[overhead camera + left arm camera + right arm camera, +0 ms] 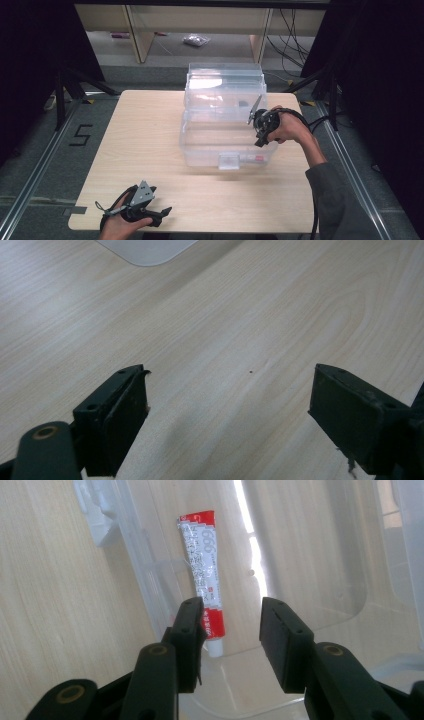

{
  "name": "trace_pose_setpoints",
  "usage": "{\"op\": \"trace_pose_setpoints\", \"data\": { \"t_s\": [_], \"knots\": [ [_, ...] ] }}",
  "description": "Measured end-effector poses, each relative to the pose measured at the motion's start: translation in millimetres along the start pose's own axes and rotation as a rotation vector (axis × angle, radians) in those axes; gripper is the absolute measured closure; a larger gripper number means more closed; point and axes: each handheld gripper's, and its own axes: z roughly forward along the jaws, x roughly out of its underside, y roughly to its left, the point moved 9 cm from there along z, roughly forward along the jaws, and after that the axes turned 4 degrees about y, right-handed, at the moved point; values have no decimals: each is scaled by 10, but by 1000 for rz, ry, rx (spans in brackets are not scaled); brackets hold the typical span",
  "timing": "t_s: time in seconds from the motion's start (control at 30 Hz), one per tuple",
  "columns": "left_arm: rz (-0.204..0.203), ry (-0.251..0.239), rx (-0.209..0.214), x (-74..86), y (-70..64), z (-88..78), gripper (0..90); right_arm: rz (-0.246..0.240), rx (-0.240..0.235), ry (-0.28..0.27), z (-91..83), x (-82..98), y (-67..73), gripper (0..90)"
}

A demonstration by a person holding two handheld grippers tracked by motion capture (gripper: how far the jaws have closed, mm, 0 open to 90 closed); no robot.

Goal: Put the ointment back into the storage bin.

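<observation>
A clear plastic box (200,145) with its lid standing open sits on the wooden table's far middle. Inside it, near the front wall, lies a red and white tube (201,567) with a white cap, also visible as the tube (254,157) through the wall. My right gripper (258,131) hovers over the box's right side, and my right gripper (231,625) is open with nothing between its jaws, just above the tube's cap end. My left gripper (161,216) rests near the table's front left edge; my left gripper (229,400) is wide open over bare wood.
The box's lid (225,82) stands upright at the back. A latch (229,161) sticks out from the box's front wall. The table (140,150) has bare wood left of the box. Black stands (62,87) flank the table; cables (295,40) lie on the floor behind.
</observation>
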Motion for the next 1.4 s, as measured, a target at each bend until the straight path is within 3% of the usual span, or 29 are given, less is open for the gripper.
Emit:
{"op": "trace_pose_setpoints", "data": {
  "t_s": [0.03, 0.1, 0.27, 0.53, 0.57, 0.7, 0.77, 0.87, 0.9, 1.4],
  "knots": [
    [-2, 0, 0, 1, 0, 1, 152, 31, 5, -3, -17, 7, 16, 612],
    [0, 5, -7, 6, 11, 2, 152, 6, 1, -19, -27, 0, 0, 605],
    [1, 3, 1, 4, 1, -1, 152, 63, -5, -48, -69, -17, 29, 561],
    [2, 4, -6, 3, 11, 0, 152, 73, 5, -79, -125, -37, 31, 488],
    [0, 4, -6, 4, 11, 1, 152, 104, 15, -87, -160, -40, 36, 461],
    [1, 3, -5, 3, 9, 0, 152, 136, 15, -125, -210, -57, 51, 414],
    [-14, -9, 2, -8, -10, 7, 152, 203, 26, -185, -228, -80, 59, 358],
    [-11, -10, 2, -9, -11, 7, 152, 214, 35, -195, -228, -69, 68, 333],
    [-6, -2, 0, -2, -4, 2, 152, 242, 31, -214, -235, -60, 96, 329],
    [-3, 3, -5, 2, -1, 11, 152, 307, 43, -296, -246, 94, 227, 282]
  ]
}}
